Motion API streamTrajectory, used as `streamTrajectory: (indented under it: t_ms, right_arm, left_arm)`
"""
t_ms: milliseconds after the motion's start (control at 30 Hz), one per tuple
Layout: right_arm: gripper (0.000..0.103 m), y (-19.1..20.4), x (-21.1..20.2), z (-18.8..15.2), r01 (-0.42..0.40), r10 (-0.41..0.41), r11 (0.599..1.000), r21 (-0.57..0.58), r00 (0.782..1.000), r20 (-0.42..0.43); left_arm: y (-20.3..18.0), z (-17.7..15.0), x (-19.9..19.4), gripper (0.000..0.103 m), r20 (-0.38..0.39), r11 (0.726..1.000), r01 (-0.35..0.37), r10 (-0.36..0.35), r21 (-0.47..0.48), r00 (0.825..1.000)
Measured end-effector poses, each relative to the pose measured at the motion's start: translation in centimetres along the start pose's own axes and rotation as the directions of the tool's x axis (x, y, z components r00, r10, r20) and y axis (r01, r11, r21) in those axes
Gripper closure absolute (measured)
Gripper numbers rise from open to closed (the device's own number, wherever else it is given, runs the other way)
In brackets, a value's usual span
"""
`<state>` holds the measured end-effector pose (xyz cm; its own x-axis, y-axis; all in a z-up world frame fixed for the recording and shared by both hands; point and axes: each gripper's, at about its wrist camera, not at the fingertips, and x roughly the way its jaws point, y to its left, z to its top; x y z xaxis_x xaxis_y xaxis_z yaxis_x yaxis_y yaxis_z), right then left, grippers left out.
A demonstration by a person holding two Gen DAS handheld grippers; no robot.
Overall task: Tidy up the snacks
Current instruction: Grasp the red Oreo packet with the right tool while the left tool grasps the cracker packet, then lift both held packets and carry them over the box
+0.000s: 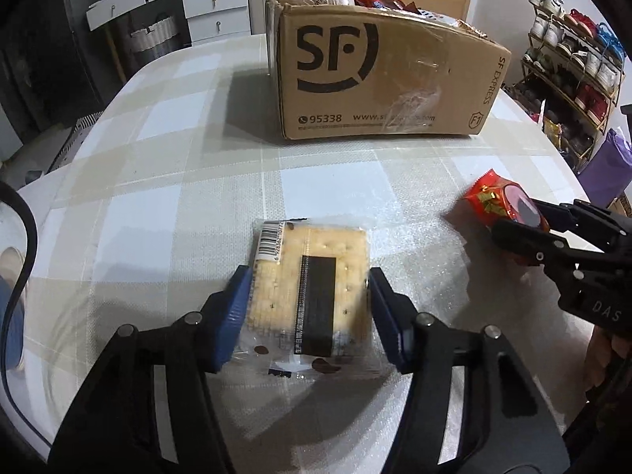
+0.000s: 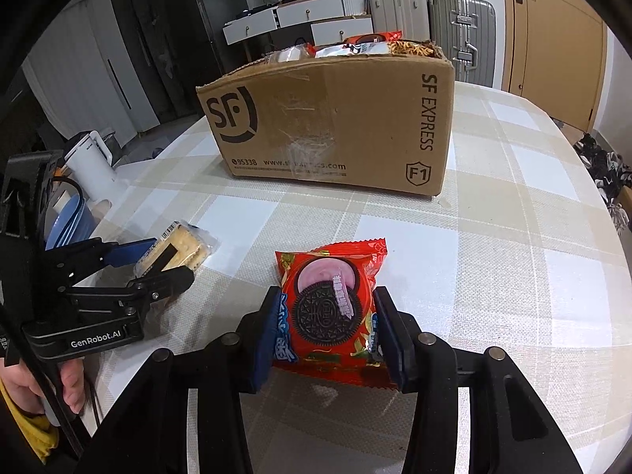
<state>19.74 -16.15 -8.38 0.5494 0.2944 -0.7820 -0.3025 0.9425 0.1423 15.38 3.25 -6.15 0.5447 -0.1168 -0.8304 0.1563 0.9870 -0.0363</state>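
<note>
Crackers [image 1: 312, 284] in a clear wrapper, pale squares with a barcode and a black label strip, lie at lower centre of the left view, clamped between the blue pads of the left gripper [image 1: 310, 308]. The right gripper [image 2: 326, 331] grips a red Oreo pack [image 2: 331, 308] showing a dark cookie and pink cream. Beyond both, on the checked tablecloth [image 2: 513, 237], stands a cardboard box [image 2: 328, 118] with snacks showing at its top.
</note>
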Motion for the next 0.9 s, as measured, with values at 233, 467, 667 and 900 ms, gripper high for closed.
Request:
streamTrajectory:
  t_ms: [233,467,667,900]
  right_arm:
    - [0.057,0.4,-0.8,-0.1,-0.004,0.004,1.000,-0.008,1.000,0.024]
    - [0.057,0.1,-1.7,0.0,-0.029,0.028,0.999,0.020,0.998,0.049]
    - [0.057,0.5,-3.4,0.2,-0.051,0.050,0.999,0.015,0.993,0.104]
    - [0.057,2.8,-7.4,0.1,-0.090,0.090,0.996,-0.008,0.976,0.201]
  left_arm:
    - [0.9,-0.1,-0.9,0.047,0.020,0.998,0.031,-0.030,-0.048,0.999]
    - [1.7,-0.6,-2.6,0.047,0.049,0.995,0.056,-0.052,-0.082,0.997]
    - [1.1,-1.1,-5.0,0.047,0.084,0.993,0.074,-0.066,-0.091,0.994]
    - [0.0,-1.7,-9.9,0.047,0.190,0.989,0.109,-0.089,-0.101,0.978]
